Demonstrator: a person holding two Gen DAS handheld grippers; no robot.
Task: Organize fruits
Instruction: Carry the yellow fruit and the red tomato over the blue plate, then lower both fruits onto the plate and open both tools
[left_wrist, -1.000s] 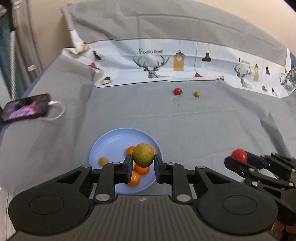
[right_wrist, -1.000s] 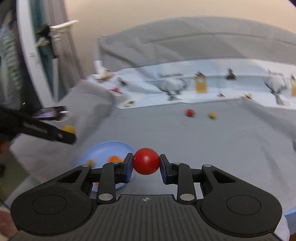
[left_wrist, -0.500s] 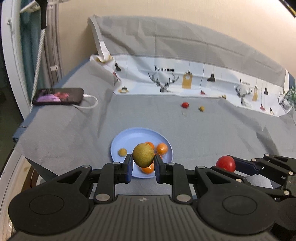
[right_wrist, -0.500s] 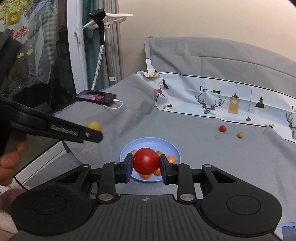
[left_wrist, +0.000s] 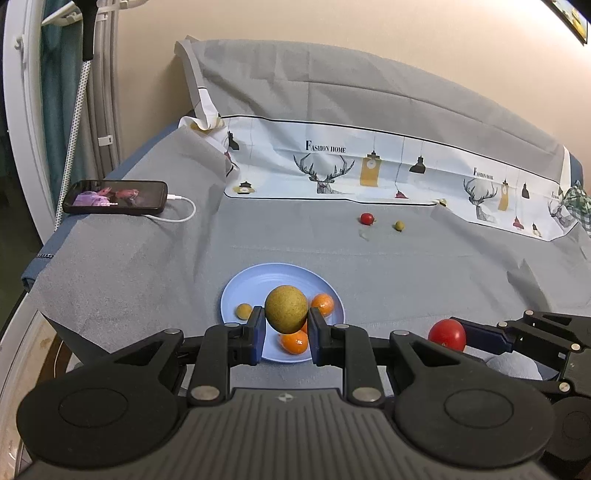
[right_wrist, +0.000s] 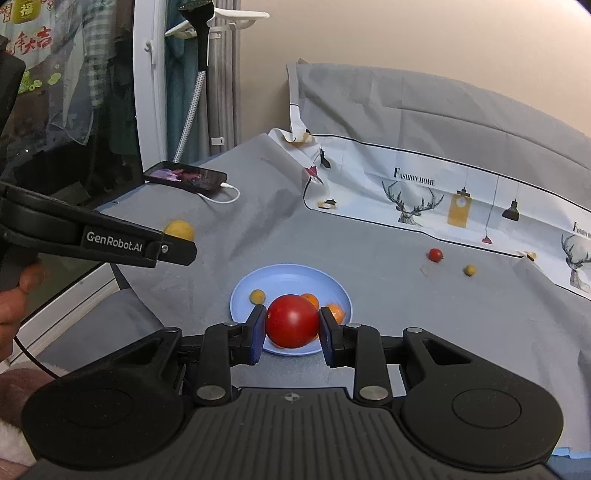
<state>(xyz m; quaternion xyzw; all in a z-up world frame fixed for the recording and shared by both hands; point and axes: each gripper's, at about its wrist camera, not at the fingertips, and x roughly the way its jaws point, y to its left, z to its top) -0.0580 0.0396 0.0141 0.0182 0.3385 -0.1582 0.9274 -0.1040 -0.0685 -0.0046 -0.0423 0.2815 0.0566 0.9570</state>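
My left gripper (left_wrist: 286, 330) is shut on a yellow-green round fruit (left_wrist: 286, 308), held above the near edge of a light blue plate (left_wrist: 258, 282). The plate holds oranges (left_wrist: 323, 303) and a small yellow fruit (left_wrist: 243, 311). My right gripper (right_wrist: 291, 334) is shut on a red tomato (right_wrist: 291, 321), also held above the blue plate (right_wrist: 288, 275) at its near side. In the left wrist view the right gripper with the tomato (left_wrist: 447, 333) shows at the right. Far back on the grey cloth lie a small red tomato (left_wrist: 367, 218) and a small yellow fruit (left_wrist: 399, 225).
A phone (left_wrist: 114, 192) with a white cable lies at the back left of the cloth. A white printed sheet (left_wrist: 369, 173) runs along the back. The bed's left edge (left_wrist: 37, 273) drops off beside a white frame. A hand (right_wrist: 14, 306) holds the left gripper.
Both grippers have pulled back toward me with their fruits still held, so the plate and bed look farther away. Little has shifted over the last half second.
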